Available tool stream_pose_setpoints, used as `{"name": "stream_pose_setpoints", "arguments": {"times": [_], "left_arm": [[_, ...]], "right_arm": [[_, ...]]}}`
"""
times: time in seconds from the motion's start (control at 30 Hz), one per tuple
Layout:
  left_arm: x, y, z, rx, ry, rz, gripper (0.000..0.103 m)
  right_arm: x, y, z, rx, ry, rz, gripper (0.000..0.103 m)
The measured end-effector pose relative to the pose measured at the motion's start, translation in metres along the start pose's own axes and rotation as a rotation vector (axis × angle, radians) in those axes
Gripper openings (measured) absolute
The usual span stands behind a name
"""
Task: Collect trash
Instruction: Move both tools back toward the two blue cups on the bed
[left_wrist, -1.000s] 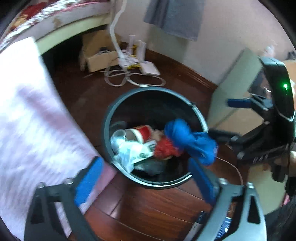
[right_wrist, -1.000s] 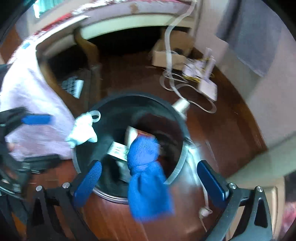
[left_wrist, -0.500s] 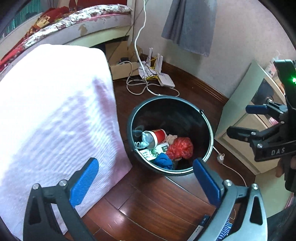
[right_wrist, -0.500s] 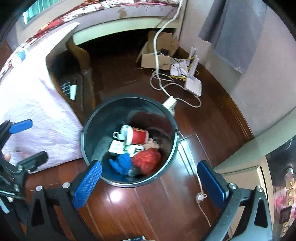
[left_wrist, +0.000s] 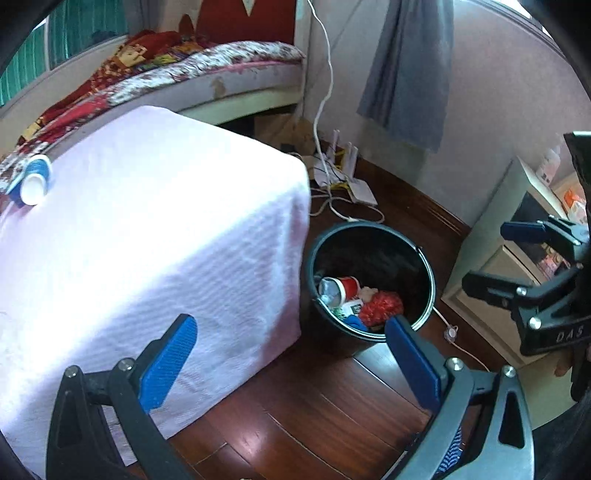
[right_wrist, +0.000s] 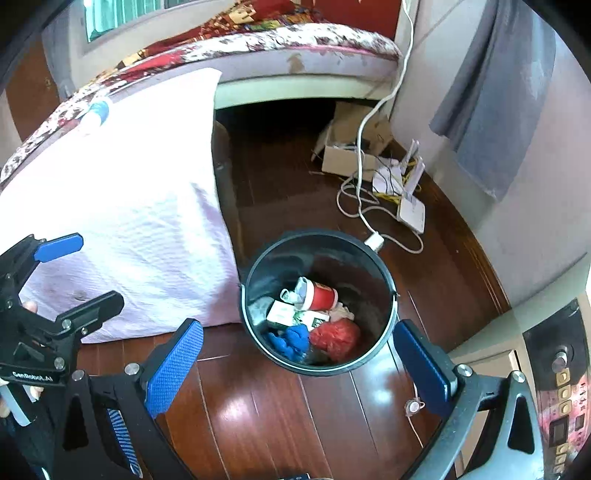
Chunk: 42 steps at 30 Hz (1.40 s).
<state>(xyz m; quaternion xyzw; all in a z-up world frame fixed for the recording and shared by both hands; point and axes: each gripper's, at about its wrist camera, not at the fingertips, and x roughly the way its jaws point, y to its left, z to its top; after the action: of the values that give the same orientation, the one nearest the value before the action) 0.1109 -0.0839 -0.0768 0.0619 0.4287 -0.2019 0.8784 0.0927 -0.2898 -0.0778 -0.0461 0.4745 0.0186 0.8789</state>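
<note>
Both tongs are released and empty: the left gripper (left_wrist: 291, 354) and right gripper (right_wrist: 299, 362) gape above the floor. Ahead between their tips, the black bin (right_wrist: 384, 266) holds the blue cloth (right_wrist: 290, 341). Only the left view shows a blue-and-white cup (left_wrist: 35, 181) on the white-covered table (left_wrist: 147, 240).

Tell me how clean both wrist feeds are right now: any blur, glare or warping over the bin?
Left wrist: sharp, but fisheye bows the walls; the white cloth looks washed out, and the trash bin is dim inside. Right wrist: sharp too; window light glares on the wooden floor; the red cup reads clearly.
</note>
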Motion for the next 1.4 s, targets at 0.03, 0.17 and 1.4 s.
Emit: {"name": "stream_pose_setpoints", "arguments": {"times": [0.03,0.17,1.4], "left_arm": [[-0.002,0.000,-0.001,0.000,-0.004,0.005,0.102],[-0.012,0.012,-0.003,-0.009,-0.020,0.026,0.102],[-0.113,0.252,-0.010,-0.302,-0.163,0.434,0.102]], "right_arm": [[-0.003,0.004,0.000,-0.001,-0.004,0.004,0.103],[-0.013,0.019,0.000,-0.003,-0.023,0.018,0.103],[0.003,0.238,0.138,-0.207,-0.190,0.257,0.103]]}}
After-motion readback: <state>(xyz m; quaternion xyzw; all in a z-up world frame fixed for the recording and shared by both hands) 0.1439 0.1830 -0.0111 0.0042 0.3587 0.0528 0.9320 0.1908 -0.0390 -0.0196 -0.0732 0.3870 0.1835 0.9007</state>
